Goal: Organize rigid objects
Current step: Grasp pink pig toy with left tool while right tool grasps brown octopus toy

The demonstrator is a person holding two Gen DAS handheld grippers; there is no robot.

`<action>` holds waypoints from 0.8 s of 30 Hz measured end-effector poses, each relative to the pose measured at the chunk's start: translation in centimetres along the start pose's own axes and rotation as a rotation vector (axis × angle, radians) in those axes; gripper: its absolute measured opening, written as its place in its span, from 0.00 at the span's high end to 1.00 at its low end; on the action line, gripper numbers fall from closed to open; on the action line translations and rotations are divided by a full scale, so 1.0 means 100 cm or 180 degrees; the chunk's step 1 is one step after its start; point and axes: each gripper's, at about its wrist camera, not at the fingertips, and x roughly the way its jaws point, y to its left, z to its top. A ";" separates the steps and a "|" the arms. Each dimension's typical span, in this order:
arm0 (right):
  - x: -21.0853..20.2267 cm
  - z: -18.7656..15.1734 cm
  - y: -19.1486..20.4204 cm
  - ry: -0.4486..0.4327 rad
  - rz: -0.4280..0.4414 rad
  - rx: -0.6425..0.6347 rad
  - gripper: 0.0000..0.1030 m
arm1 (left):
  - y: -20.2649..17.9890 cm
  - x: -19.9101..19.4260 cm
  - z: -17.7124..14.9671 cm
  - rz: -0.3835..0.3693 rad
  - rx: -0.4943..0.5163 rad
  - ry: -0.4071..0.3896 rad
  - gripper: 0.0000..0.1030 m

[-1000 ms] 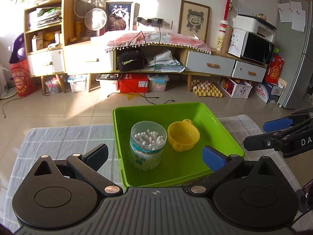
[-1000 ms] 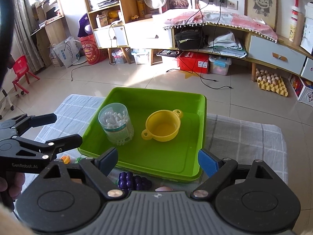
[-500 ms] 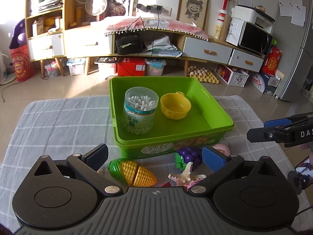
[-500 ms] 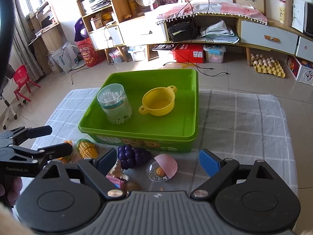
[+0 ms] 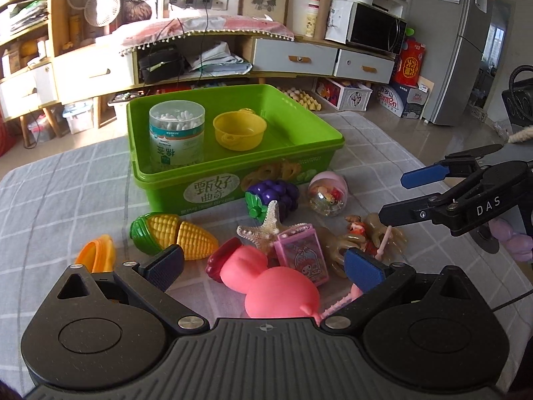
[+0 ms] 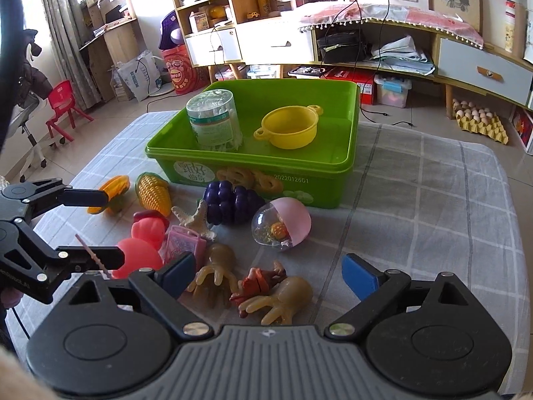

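My left gripper [image 5: 265,266] is spread wide and grips nothing; the pink rubber toy [image 5: 266,283] lies just under the gap between its fingers. My right gripper [image 6: 268,275] is also released and empty, its jaws having just been widening, with two tan octopus toys [image 6: 283,296] and a small red figure [image 6: 258,283] on the cloth below the gap.

From the left wrist I see a pink card box [image 5: 301,255] leaning against the pink toy, a starfish [image 5: 268,225] just behind it, and a toy corn [image 5: 175,235] to the left with an orange ring [image 5: 98,255] beside it. That view also catches my right gripper from the side, over the octopus toys at the pile's right edge. The right wrist shows what the left partly hides: both octopus toys in full, and my left gripper coming in from the left edge over the pink toy.

Further on, purple grapes [image 6: 231,201] and a clear capsule with a pink cap [image 6: 283,228] sit just in front of the green bin [image 6: 346,173]. Inside the bin stand a tub of cotton swabs [image 6: 215,120] on the left and a yellow pot [image 6: 289,128] beside it, apart. Everything rests on a grey checked cloth [image 6: 433,200].

The right wrist alone shows a red chair [image 6: 63,103] on the floor; the left alone shows a microwave [image 5: 376,28].
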 end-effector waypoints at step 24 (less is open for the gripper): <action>0.033 -0.042 -0.009 0.0080 0.0042 -0.0554 0.55 | -0.002 0.029 -0.026 -0.0219 -0.0089 0.0082 0.10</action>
